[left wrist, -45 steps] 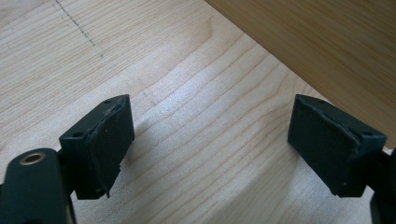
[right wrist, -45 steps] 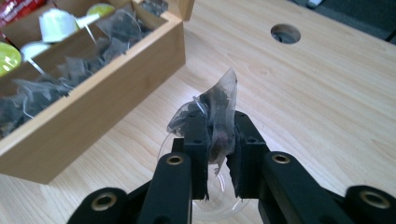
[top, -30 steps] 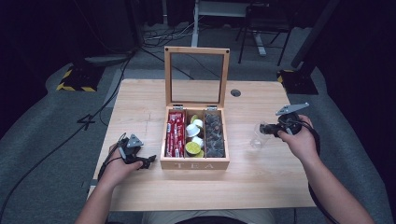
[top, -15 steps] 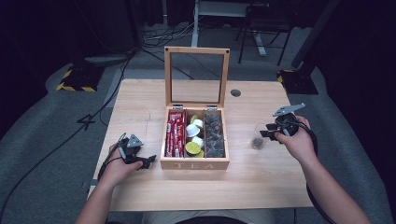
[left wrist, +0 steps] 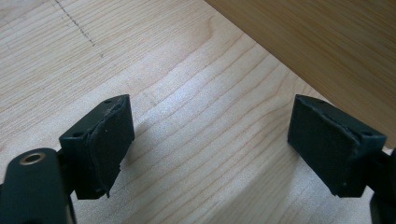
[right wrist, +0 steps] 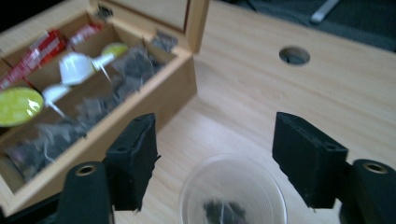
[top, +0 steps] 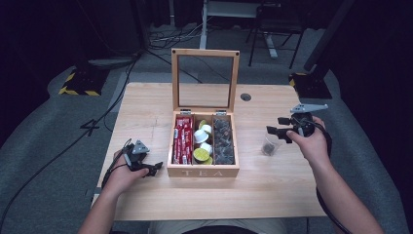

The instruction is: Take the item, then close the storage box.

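clear cup (right wrist: pixel 232 192), upright, tea bag (right wrist: pixel 224 211) inside

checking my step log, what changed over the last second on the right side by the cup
The tea bag that hung from the right tool a second ago now lies in the clear cup; that tool's jaws stand open above it, so it was let go. The left tool, the tea box and the cup stayed put.

1. The left hand-held gripper (top: pixel 146 168) is black, with a grey three-cornered plate on top and a black cable trailing off it.
2. The right hand-held gripper (top: pixel 276 131) is black too, with the same grey plate and a black cable.
3. Each jaw carries a blocky black pad; brass-ringed screw holes sit beside them.
4. Both forearms are bare.
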A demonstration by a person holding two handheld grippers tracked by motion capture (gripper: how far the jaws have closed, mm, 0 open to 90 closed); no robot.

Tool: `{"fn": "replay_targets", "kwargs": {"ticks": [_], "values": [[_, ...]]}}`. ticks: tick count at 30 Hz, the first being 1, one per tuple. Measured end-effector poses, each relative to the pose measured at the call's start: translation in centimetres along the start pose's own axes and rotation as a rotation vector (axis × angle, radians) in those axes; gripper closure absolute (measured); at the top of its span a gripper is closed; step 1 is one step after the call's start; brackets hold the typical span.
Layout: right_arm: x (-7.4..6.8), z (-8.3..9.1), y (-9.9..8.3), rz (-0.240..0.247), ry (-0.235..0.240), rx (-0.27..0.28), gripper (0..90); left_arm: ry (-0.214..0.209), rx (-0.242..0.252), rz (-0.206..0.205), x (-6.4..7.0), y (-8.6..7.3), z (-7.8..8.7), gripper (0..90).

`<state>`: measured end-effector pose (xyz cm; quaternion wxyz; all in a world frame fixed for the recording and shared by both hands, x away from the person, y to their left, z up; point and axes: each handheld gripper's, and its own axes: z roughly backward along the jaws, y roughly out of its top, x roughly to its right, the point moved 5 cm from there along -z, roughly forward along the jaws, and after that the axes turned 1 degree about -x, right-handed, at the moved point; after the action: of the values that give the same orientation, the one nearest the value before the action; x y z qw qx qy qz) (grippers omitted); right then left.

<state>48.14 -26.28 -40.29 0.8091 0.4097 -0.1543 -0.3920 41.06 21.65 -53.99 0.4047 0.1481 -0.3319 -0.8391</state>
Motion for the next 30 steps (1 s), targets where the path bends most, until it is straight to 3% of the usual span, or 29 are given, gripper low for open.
{"fn": "replay_targets", "kwargs": {"ticks": [6,16,30], "values": [[-0.4,0.1,1.2,-0.026,0.032,0.097,27.2,-0.001,0.003,0.005,0.0,0.0,0.0,15.0],[-0.9,-0.4,3.7,0.004,0.032,0.134,26.2,0.004,-0.002,-0.001,0.0,0.0,0.0,15.1],[-1.2,-1.9,9.5,0.077,0.033,0.173,27.4,0.003,0.001,0.012,0.1,0.1,-0.1,14.7]]}}
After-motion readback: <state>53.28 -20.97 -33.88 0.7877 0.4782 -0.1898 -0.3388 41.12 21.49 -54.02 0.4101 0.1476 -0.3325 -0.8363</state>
